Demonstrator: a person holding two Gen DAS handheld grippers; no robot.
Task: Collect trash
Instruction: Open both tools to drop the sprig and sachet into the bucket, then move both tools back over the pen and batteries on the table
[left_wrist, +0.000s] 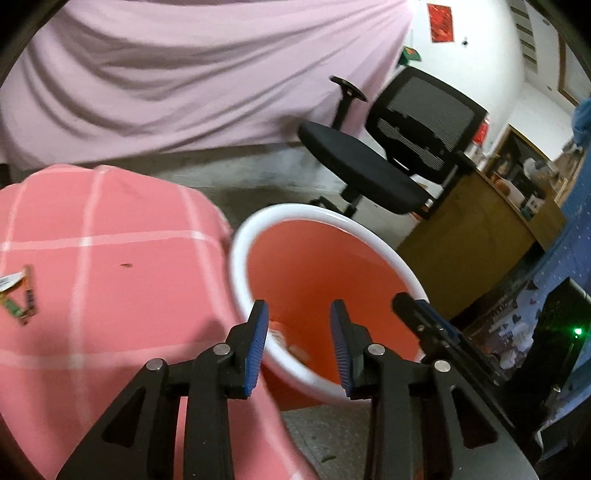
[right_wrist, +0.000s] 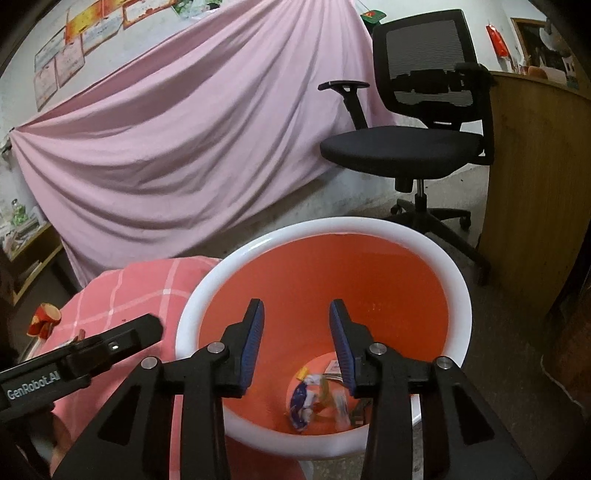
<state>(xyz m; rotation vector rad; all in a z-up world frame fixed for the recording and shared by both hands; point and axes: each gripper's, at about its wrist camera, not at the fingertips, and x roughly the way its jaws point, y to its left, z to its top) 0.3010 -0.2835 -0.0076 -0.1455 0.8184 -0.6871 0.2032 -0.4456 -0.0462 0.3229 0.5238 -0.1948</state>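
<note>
Both hand-held grippers tilt downward over the mouth of an orange bin (right_wrist: 325, 288) with a white rim, which stands on the floor just right of a table draped in a pink checked cloth (left_wrist: 110, 258).

The right gripper (right_wrist: 296, 343) points down into the bin's opening. Its blue-padded jaws stand apart with nothing between them; through the gap the bin's floor shows, where a small heap of trash (right_wrist: 317, 398) lies (crumpled wrappers, one blue and white, one pale). The pads touch neither the rim nor the wrappers.

The left gripper (left_wrist: 299, 350) reaches in from the table side, angled down across the near-left part of the rim. Its jaws are likewise spread and hold nothing; only the orange inside wall and the white rim show between the pads. In the left wrist view the right gripper's finger shows at the bin's right edge, and in the right wrist view the left gripper's black body crosses the cloth at the left.

More litter (left_wrist: 18, 295) remains on the cloth at the far left edge of the left wrist view, a torn wrapper with green and orange print, well apart from both grippers.

Beyond the bin a black office chair (right_wrist: 417, 122) stands before a hanging pink sheet (right_wrist: 184, 129).
</note>
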